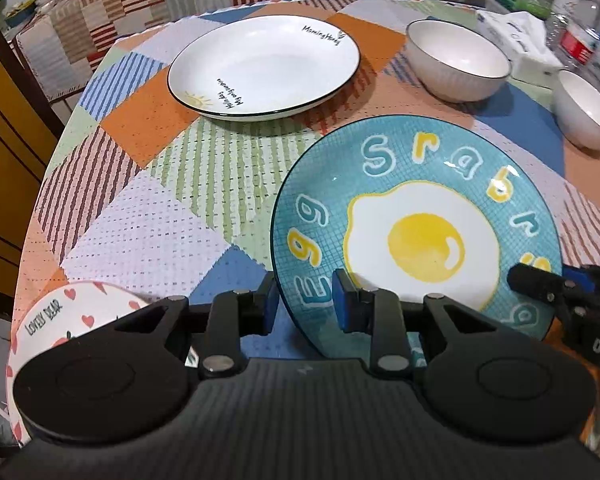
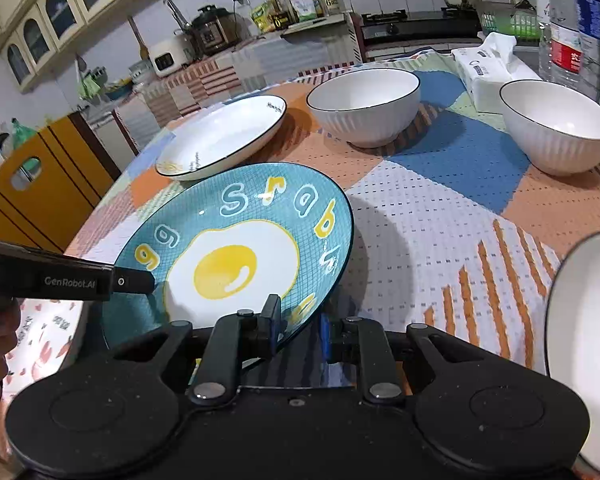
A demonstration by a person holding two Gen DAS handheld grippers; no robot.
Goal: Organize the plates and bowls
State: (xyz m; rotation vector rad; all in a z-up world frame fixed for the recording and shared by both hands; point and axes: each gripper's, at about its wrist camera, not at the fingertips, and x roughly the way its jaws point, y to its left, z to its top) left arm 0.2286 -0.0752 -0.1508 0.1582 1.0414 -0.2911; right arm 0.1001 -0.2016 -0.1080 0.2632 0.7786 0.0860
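A blue plate with a fried-egg picture (image 1: 420, 224) is lifted and tilted above the tablecloth; it also shows in the right wrist view (image 2: 236, 252). My left gripper (image 1: 306, 304) straddles its near-left rim, jaws either side with a small gap. My right gripper (image 2: 298, 324) straddles the opposite rim, likewise not fully closed; its black tip (image 1: 540, 280) shows in the left wrist view. A white plate with black rim (image 1: 264, 66) lies further back. Two white ribbed bowls (image 2: 364, 106) (image 2: 560, 126) stand at the back right.
A white plate with red hearts (image 1: 60, 320) lies at the near left under the left gripper. Another white bowl's rim (image 2: 584, 340) is at the near right. A tissue pack (image 2: 488, 68) and water bottles (image 2: 568, 24) stand at the table's far right edge.
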